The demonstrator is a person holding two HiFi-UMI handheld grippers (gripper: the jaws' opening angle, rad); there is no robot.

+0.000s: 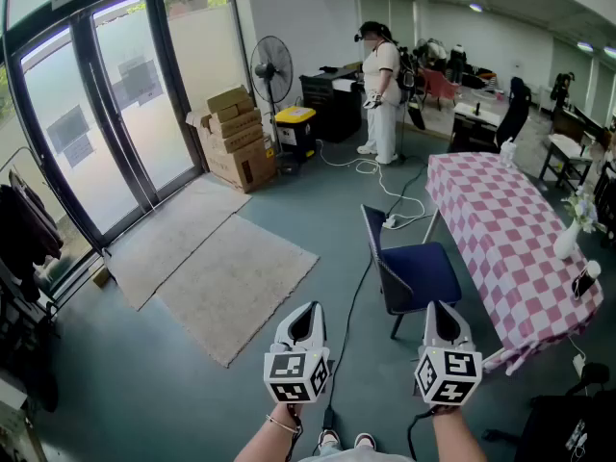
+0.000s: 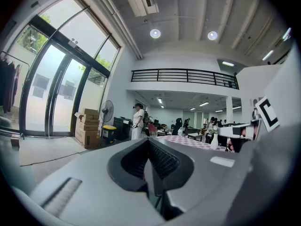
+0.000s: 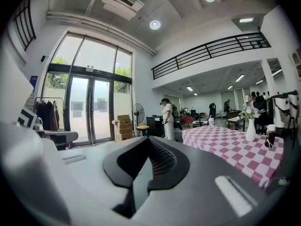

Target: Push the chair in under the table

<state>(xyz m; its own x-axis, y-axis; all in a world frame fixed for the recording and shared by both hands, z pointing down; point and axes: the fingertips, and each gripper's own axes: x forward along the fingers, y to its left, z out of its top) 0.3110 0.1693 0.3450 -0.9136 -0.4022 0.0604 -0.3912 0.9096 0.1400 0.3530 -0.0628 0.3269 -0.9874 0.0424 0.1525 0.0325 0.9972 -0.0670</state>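
A blue-seated chair (image 1: 416, 273) stands pulled out from the table (image 1: 500, 243), which wears a pink and white checked cloth. The chair's back faces left, away from the table. Both grippers hover low in the head view, short of the chair and apart from it. My left gripper (image 1: 306, 310) is shut and empty, left of the chair. My right gripper (image 1: 441, 308) is also shut and empty, just before the seat's near edge. The left gripper (image 2: 149, 143) and the right gripper (image 3: 149, 143) show closed jaws, with the checked table (image 3: 225, 142) off to the right.
A black cable (image 1: 358, 292) runs across the floor beside the chair. Two mats (image 1: 212, 258) lie before the glass doors (image 1: 106, 114). Cardboard boxes (image 1: 236, 138), a fan (image 1: 271, 70), a yellow-lidded bin (image 1: 295, 128) and a person in white (image 1: 382, 89) stand at the back. A vase (image 1: 568, 239) sits on the table.
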